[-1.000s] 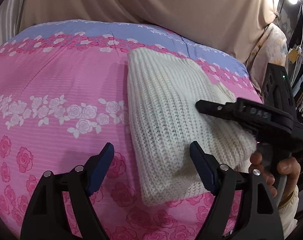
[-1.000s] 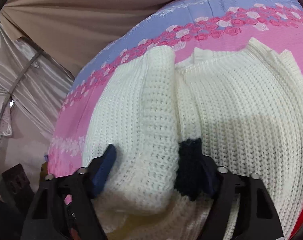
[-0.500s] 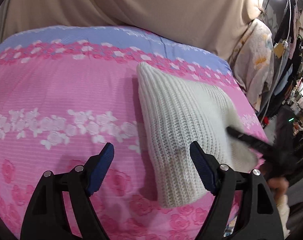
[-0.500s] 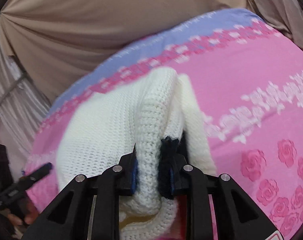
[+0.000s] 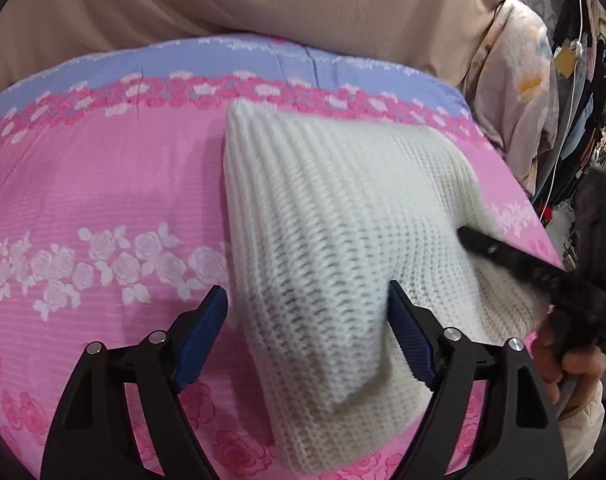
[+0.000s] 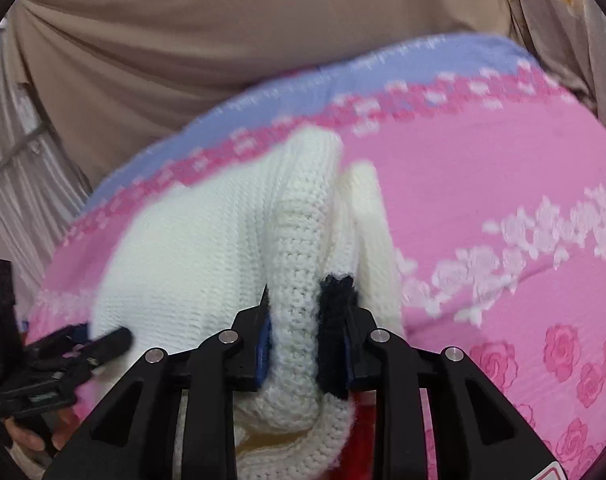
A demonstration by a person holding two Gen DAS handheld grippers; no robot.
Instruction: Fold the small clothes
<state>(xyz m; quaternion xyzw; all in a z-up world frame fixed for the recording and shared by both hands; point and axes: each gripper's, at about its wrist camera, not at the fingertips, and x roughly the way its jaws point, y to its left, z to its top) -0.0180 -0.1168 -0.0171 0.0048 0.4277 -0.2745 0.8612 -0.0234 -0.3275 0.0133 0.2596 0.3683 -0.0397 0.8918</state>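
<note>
Sweater (image 5: 335,240): cream chunky knit, folded into a thick bundle, lying on the pink part of the bedspread toward its right side – one end is raised off the cover.
Bedspread (image 5: 103,184): pink with rose print, a band of white roses across the middle, a blue strip along the far edge.
Right gripper (image 6: 303,344): fingers pressed in on a rolled fold of the sweater, the knit bulging above and below the pads; a patch of black yarn sits against the pad on the right side of the view.
Right gripper from the left view (image 5: 503,256): a dark, blurred finger reaches into the sweater's right edge, with the person's right hand (image 5: 559,360) wrapped on the handle.
Left gripper (image 5: 307,340): fingers spread wide apart, holding nothing – the near corner of the sweater lies between the blue pads (image 5: 201,336); whether either pad touches the knit cannot be told.
Left gripper from the right view (image 6: 79,344): low at the left edge, blurred, just beside the sweater's side.
Backdrop: beige curtain (image 5: 263,0) behind the bed; hanging clothes (image 5: 575,92) at the far right.
</note>
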